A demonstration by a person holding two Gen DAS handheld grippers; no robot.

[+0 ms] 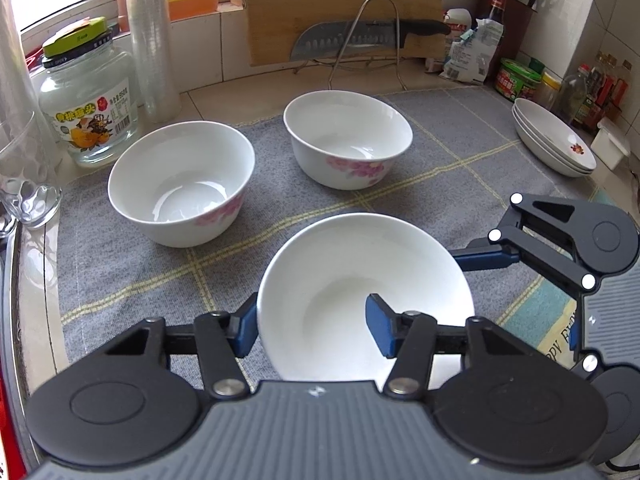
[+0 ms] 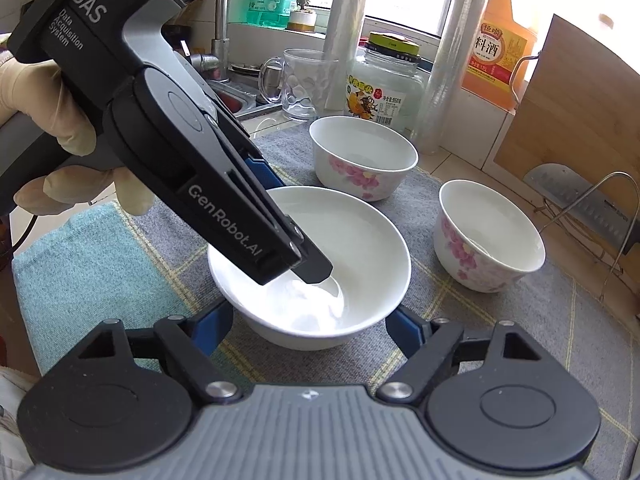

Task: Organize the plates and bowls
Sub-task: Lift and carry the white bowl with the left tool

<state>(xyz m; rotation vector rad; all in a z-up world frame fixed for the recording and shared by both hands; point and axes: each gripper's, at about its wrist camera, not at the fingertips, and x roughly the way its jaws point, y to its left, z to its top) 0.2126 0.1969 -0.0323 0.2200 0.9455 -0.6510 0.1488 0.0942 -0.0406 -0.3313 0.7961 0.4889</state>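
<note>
Lower centre of frame, on grey cloth point(image 1: 120, 264): left gripper point(image 1: 316, 328) pinching near bowl point(image 1: 360, 264) rim, one finger inside; right gripper point(image 2: 308, 332) straddling it w/ jaws wide, not gripping. Two floral bowls point(image 1: 182, 182) beyond, upper frame.

left tool point(image 1: 312, 328): clamped, tilted down | right tool point(image 2: 310, 330): straddling, pads apart

Place: it was a home kitchen.
Counter: a tiled worktop point(image 1: 208, 100) ran under a window.
Signs: a knife block point(image 1: 516, 4), cutting board point(image 1: 340, 4), cooking wine bottle point(image 2: 500, 56) and sink tap point(image 2: 220, 36) stood there.
</note>
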